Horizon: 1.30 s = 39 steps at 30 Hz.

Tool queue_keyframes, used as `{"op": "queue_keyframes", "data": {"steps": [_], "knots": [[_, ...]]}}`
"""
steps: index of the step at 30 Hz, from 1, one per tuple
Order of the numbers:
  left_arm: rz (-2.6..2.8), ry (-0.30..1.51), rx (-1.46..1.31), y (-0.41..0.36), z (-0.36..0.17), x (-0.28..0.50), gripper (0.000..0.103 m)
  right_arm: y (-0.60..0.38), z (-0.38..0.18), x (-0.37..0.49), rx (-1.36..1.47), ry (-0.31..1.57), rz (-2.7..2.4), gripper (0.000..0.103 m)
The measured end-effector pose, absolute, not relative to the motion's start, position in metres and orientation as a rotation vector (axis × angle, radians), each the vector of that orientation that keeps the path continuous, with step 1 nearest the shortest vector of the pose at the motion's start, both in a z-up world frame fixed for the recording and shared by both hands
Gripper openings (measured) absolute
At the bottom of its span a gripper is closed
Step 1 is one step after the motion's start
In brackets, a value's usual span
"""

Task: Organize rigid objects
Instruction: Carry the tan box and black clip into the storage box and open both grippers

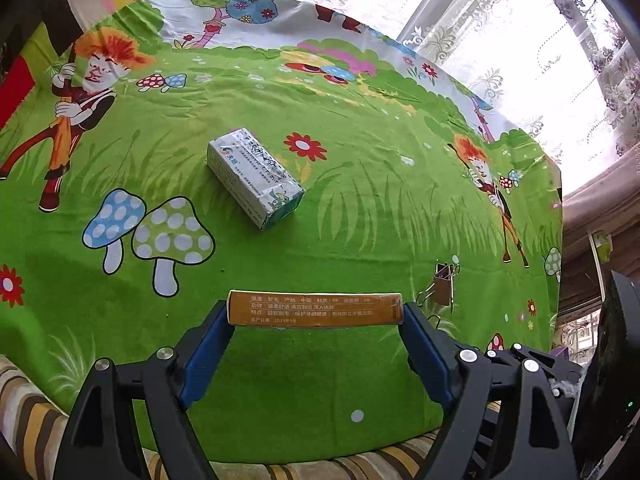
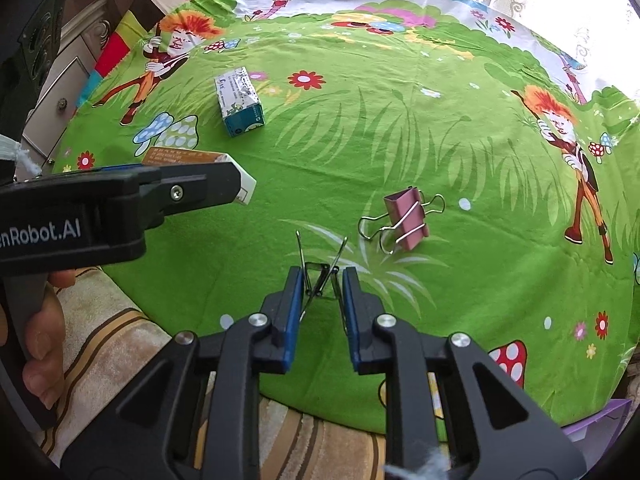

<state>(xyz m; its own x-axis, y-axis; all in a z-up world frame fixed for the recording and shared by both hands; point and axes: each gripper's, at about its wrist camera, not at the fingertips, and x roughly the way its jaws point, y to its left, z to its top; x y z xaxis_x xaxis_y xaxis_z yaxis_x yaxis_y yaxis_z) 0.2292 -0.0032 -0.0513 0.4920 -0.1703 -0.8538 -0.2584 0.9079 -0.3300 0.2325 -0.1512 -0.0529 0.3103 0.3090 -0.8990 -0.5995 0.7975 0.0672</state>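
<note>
My left gripper (image 1: 316, 314) is shut on a flat orange box (image 1: 316, 308) with printed text, gripped at both ends above the green cartoon cloth (image 1: 360, 208). A white and teal box (image 1: 254, 178) lies beyond it on the cloth. In the right wrist view my right gripper (image 2: 321, 278) is shut on a black binder clip (image 2: 318, 280), whose wire handles stick up between the blue pads. A pink binder clip (image 2: 406, 220) lies just beyond it to the right. The orange box (image 2: 188, 157) and the white and teal box (image 2: 240, 102) show at the left.
The cloth covers a round table whose near edge meets a striped cushion (image 2: 120, 340). Lace curtains (image 1: 520, 40) hang behind the table. A cabinet with drawers (image 2: 60, 92) stands at the far left. A person's hand (image 2: 40, 344) holds the left gripper's handle. The pink clip (image 1: 442, 288) lies right of the orange box.
</note>
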Motion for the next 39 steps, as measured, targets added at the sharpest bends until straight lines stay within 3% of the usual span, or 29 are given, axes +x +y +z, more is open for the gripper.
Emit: {"op": "queue_keyframes", "data": {"steps": [18,39], "knots": [[-0.049,0.927,-0.443,-0.046,-0.003,0.154,0.084,-0.202,0.012,0.155,-0.251,0.943,0.53,0.023],[-0.32,0.994,-0.319,-0.152,0.009,0.138,0.084,-0.356,0.038,0.11,-0.086,0.904,0.276,0.024]]}}
